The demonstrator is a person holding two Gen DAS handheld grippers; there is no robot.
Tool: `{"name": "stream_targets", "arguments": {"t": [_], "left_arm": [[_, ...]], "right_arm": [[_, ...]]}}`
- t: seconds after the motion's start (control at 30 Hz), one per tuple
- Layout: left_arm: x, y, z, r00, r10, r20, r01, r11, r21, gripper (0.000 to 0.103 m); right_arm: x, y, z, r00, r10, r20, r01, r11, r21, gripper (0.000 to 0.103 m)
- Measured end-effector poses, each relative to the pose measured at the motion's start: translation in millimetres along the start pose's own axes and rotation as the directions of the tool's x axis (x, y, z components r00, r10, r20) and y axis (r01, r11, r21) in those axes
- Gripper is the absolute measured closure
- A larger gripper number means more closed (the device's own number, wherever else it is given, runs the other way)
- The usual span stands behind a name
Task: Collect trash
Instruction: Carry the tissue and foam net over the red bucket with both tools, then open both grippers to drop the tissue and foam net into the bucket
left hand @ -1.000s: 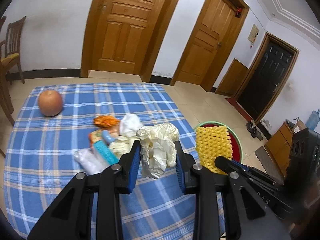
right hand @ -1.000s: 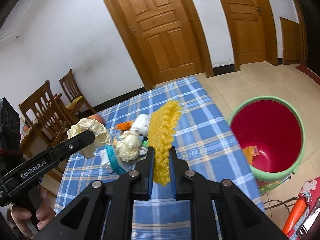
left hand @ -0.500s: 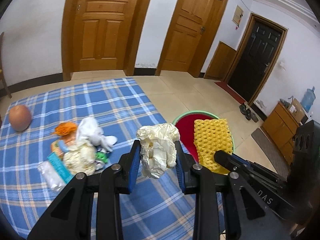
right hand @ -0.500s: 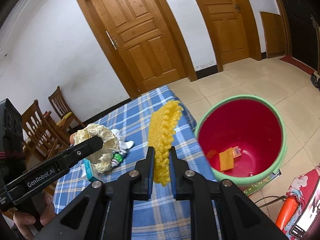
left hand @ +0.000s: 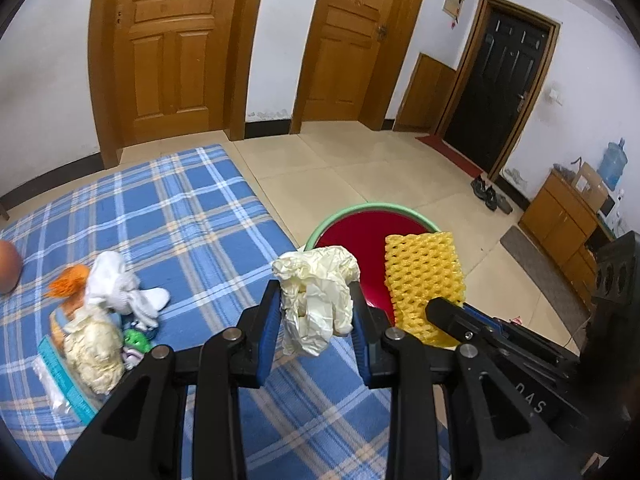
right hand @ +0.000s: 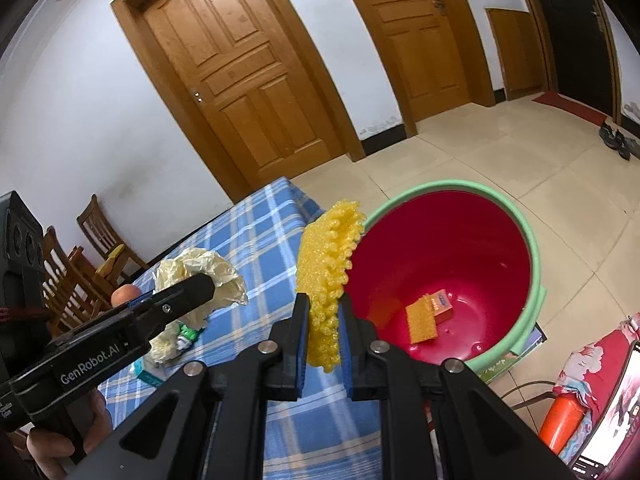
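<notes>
My left gripper point(left hand: 315, 312) is shut on a crumpled cream glove point(left hand: 316, 292), held above the table's right edge. My right gripper point(right hand: 323, 320) is shut on a yellow foam fruit net point(right hand: 326, 264), which stands edge-on between the blue pads. In the left wrist view the yellow foam net point(left hand: 424, 280) hangs over the red bin. The red bin with a green rim point(right hand: 452, 248) stands on the floor beside the table. A yellow sponge piece point(right hand: 420, 318) and a small orange box point(right hand: 440, 304) lie in its bottom. More trash point(left hand: 104, 312) lies piled on the blue checked cloth point(left hand: 180, 208).
An orange-brown fruit point(left hand: 8, 266) rests at the table's left edge. Wooden chairs point(right hand: 96, 248) stand beyond the table. Shoes point(left hand: 488, 196) and a cabinet point(left hand: 564, 220) sit by the right wall. An orange object point(right hand: 564, 424) stands on the floor near the bin.
Both grippers have swung right from over the table toward the red bin, each still gripping its item. The bin has grown larger in both views; the trash pile has slid left.
</notes>
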State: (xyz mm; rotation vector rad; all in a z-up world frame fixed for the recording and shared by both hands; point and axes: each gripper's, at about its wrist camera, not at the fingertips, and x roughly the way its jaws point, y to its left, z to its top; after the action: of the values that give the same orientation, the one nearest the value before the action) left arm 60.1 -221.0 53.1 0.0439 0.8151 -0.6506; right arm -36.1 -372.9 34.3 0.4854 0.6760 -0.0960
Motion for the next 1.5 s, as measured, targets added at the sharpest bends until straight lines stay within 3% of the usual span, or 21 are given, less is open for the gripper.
{"name": "stream_targets", "arguments": {"t": [0.57, 0.87, 1.03, 1.2, 1.5], "left_arm": [[76.4, -31.4, 5.1, 0.994, -0.018, -0.107, 0.024, 0.998, 0.054, 0.071], [97.1, -44.0, 8.4, 0.992, -0.028, -0.125, 0.038, 0.996, 0.083, 0.071], [99.5, -49.9, 8.2, 0.992, -0.025, -0.127, 0.036, 0.996, 0.085, 0.050], [99.1, -48.7, 8.4, 0.992, -0.012, -0.127, 0.022, 0.997, 0.077, 0.048], [85.2, -41.9, 7.4, 0.994, 0.005, -0.111, 0.001, 0.999, 0.054, 0.048]], "right_arm": [[33.4, -62.0, 5.8, 0.997, -0.062, -0.051, 0.067, 0.992, 0.108, 0.087], [31.9, -79.5, 6.0, 0.993, -0.107, -0.043, 0.112, 0.985, 0.133, 0.086], [27.4, -85.9, 4.9, 0.992, -0.125, -0.034, 0.129, 0.980, 0.151, 0.083], [24.6, -91.4, 4.4, 0.991, -0.135, -0.027, 0.137, 0.974, 0.182, 0.068], [18.2, -86.6, 4.7, 0.992, -0.125, -0.010, 0.125, 0.976, 0.180, 0.060]]}}
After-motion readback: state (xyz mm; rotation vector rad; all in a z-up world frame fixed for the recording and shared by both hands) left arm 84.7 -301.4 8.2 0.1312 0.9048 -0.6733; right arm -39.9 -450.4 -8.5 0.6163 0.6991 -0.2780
